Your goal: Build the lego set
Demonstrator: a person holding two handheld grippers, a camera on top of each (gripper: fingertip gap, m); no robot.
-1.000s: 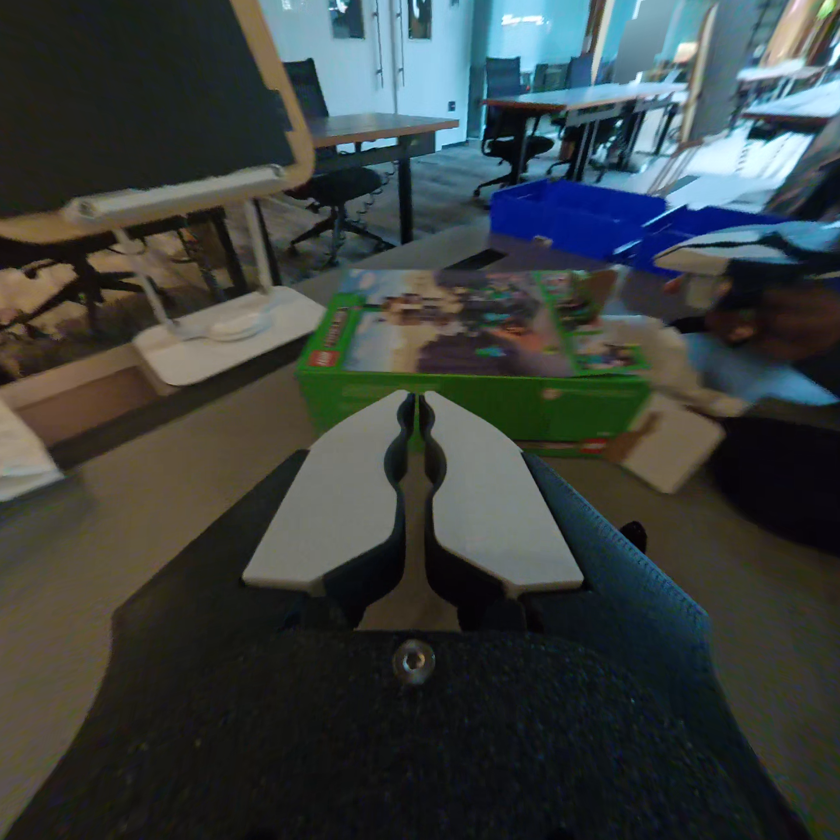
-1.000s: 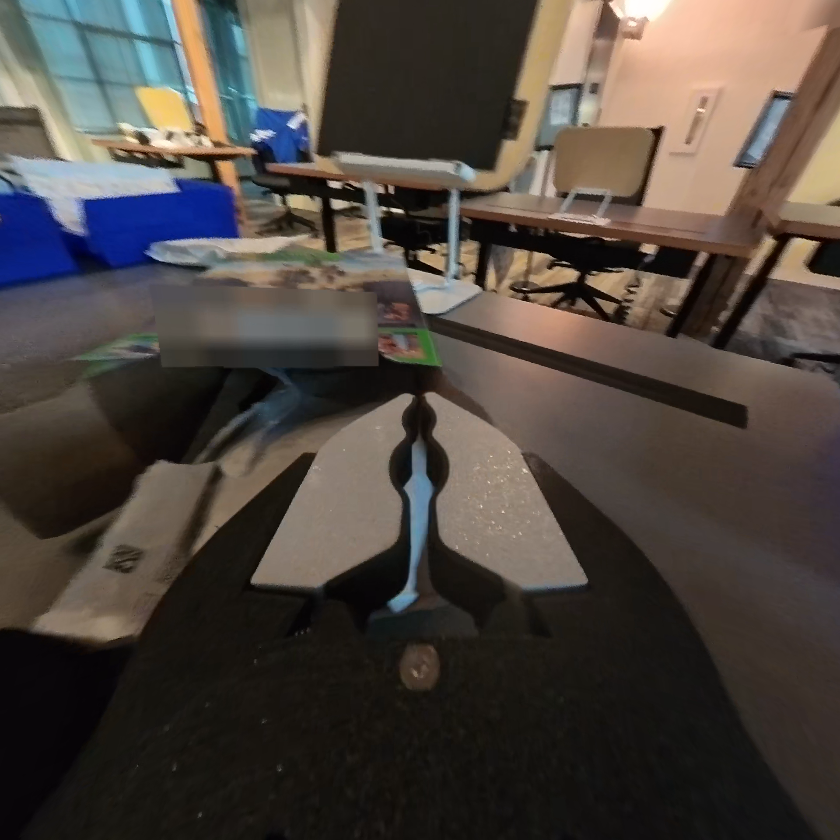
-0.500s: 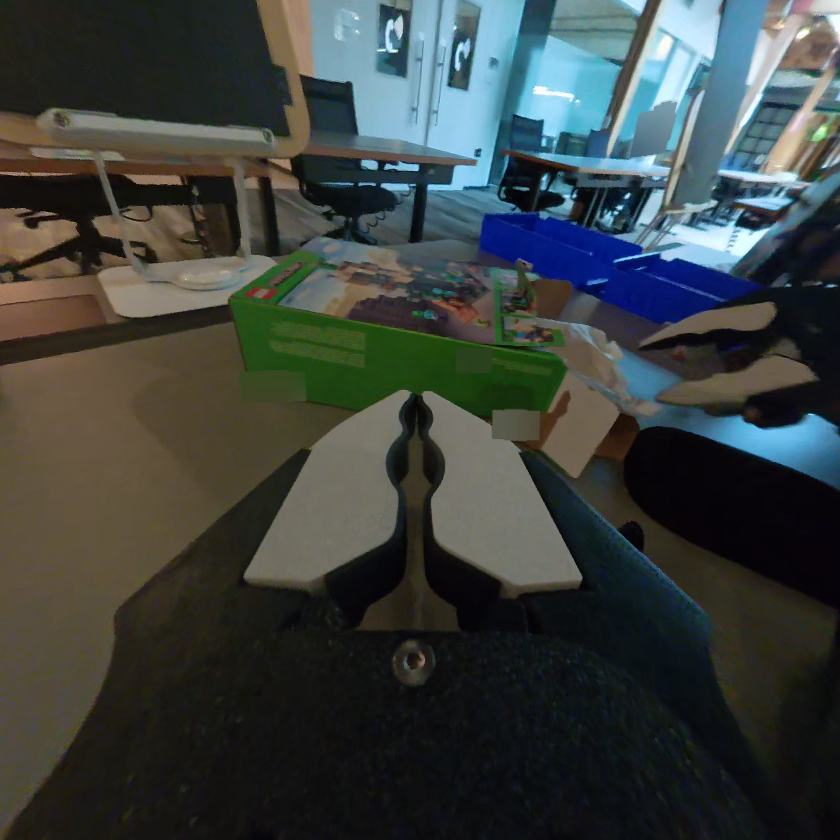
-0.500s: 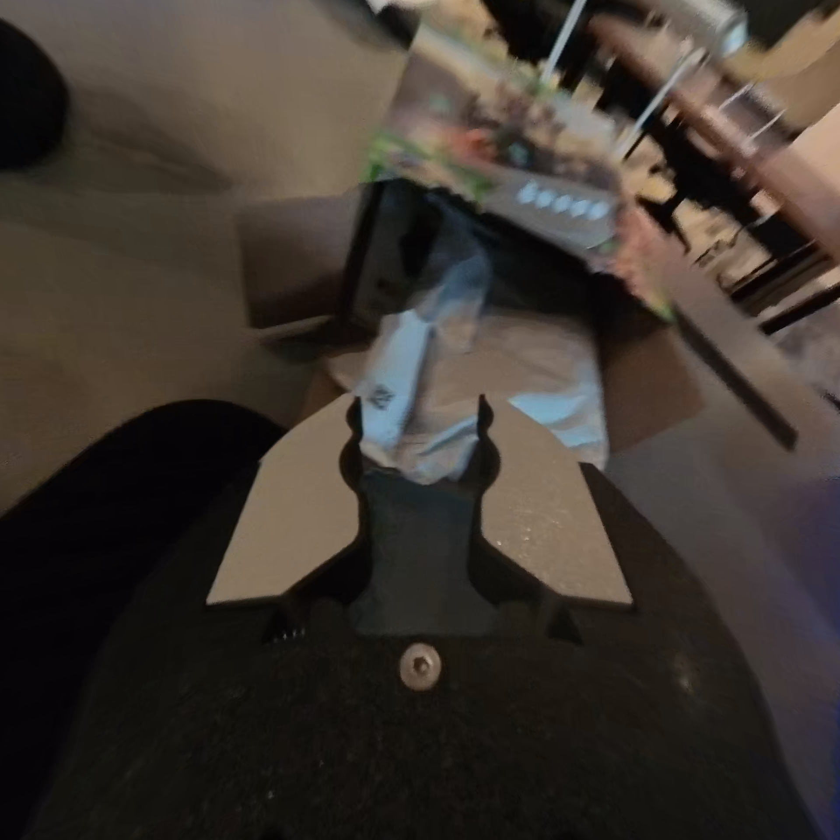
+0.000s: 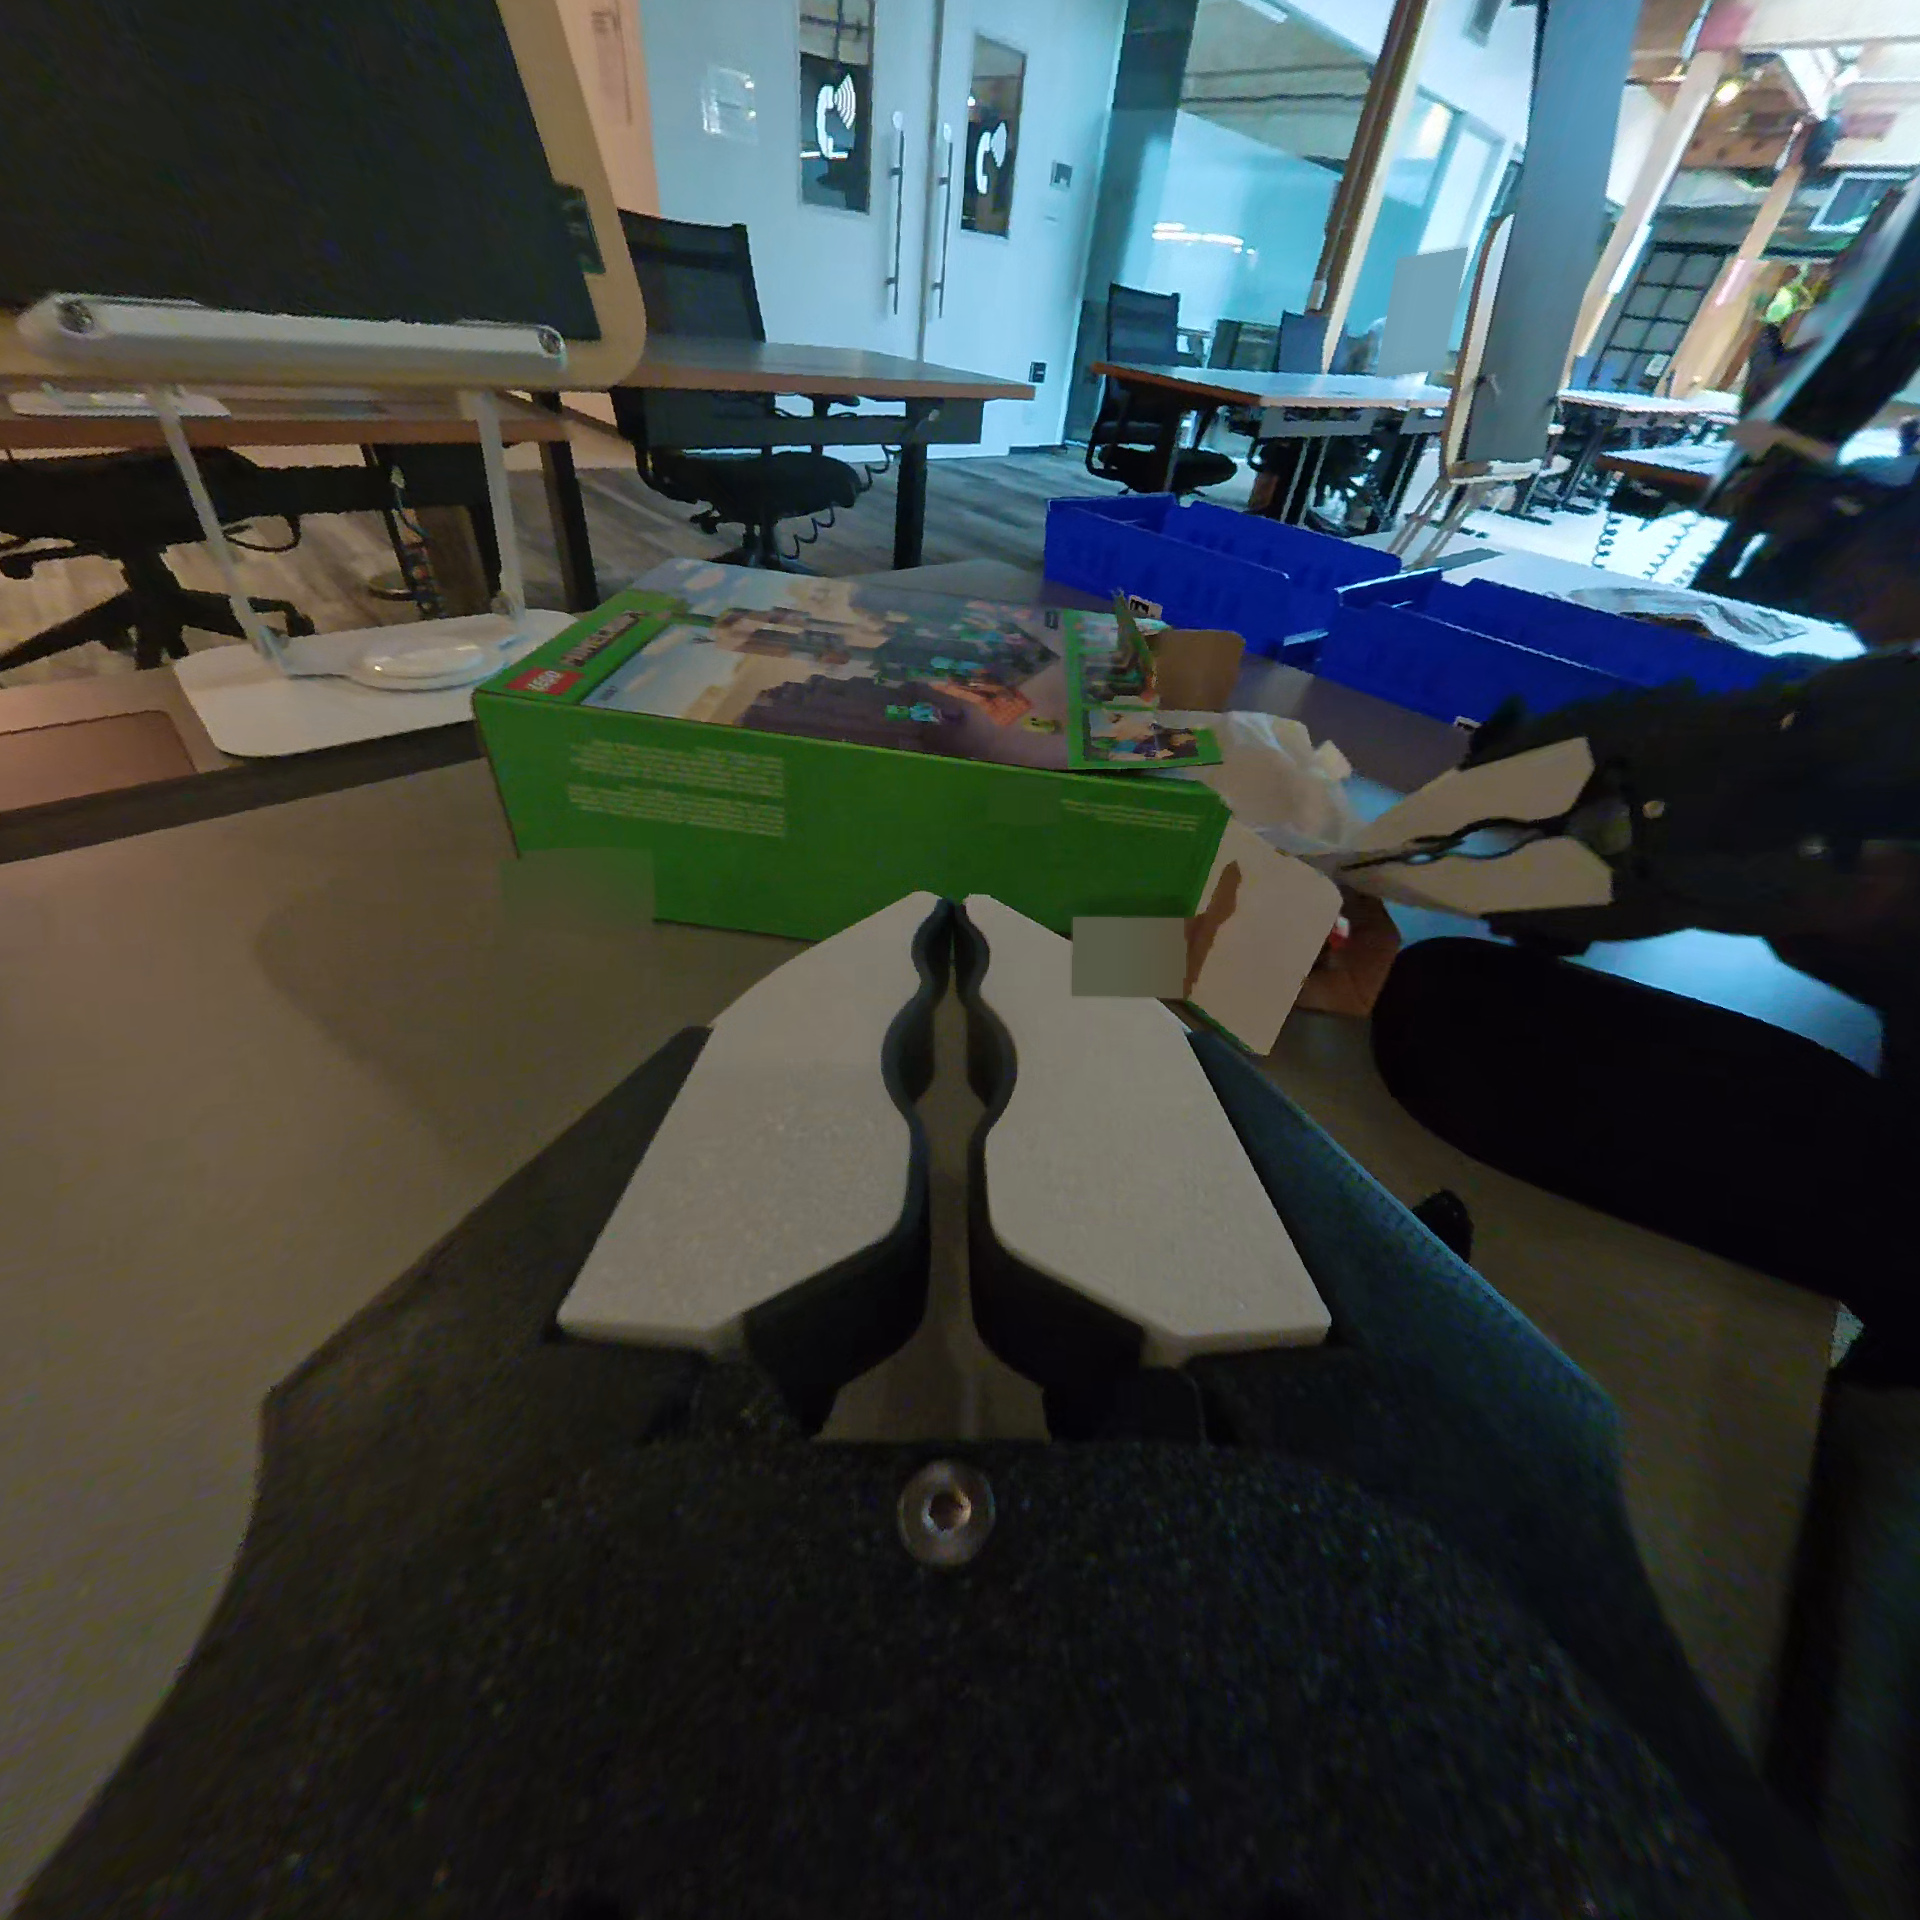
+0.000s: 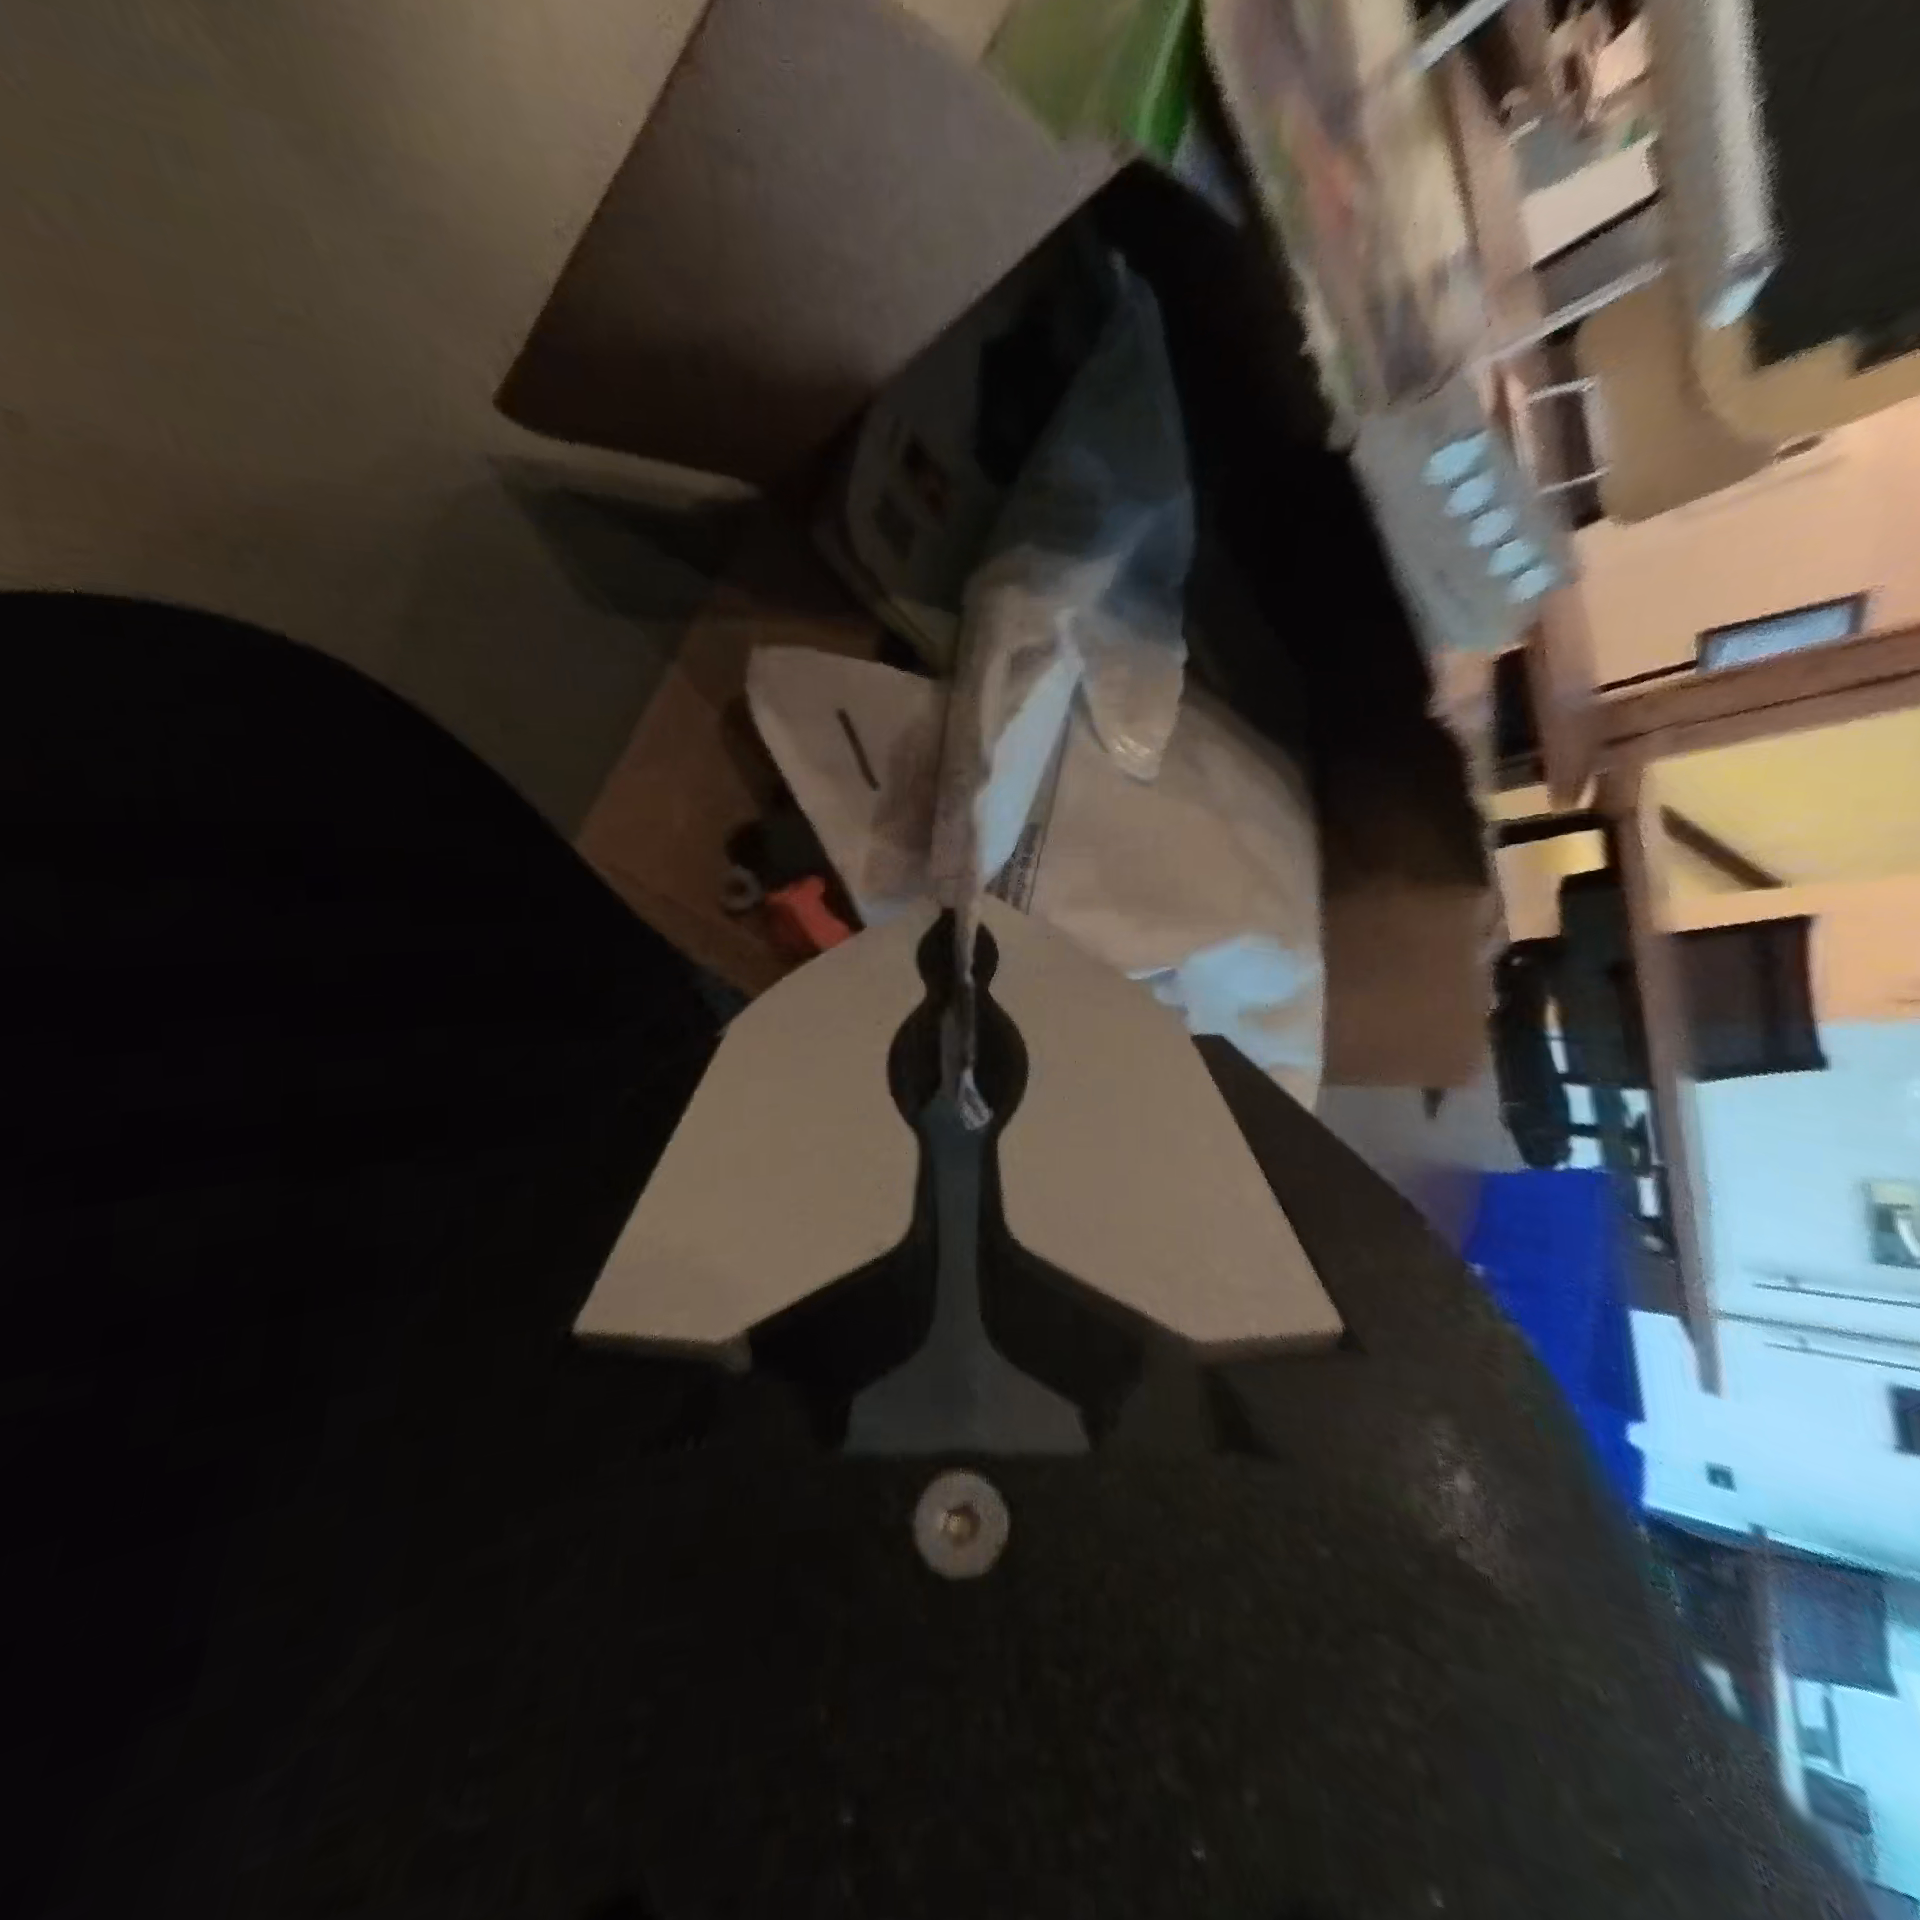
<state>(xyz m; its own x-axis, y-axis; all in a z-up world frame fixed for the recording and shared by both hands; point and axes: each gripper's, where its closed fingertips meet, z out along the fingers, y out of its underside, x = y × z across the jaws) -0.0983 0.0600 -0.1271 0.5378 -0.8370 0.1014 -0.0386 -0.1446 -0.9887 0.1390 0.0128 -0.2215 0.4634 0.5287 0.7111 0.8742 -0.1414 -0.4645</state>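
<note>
**What the views leave unclear**

The right wrist view is smeared by motion: the green box (image 6: 1101,73) runs off the top edge, and the room at the right is streaks. The bag (image 6: 1049,707) pinched in the right tool (image 6: 964,940) is wrinkled and hazy, so its contents cannot be told. Small red and grey bits (image 6: 779,894) on the cardboard flap are too blurred to identify. In the left wrist view, mosaic patches cover parts of the box side (image 5: 852,821).
</note>
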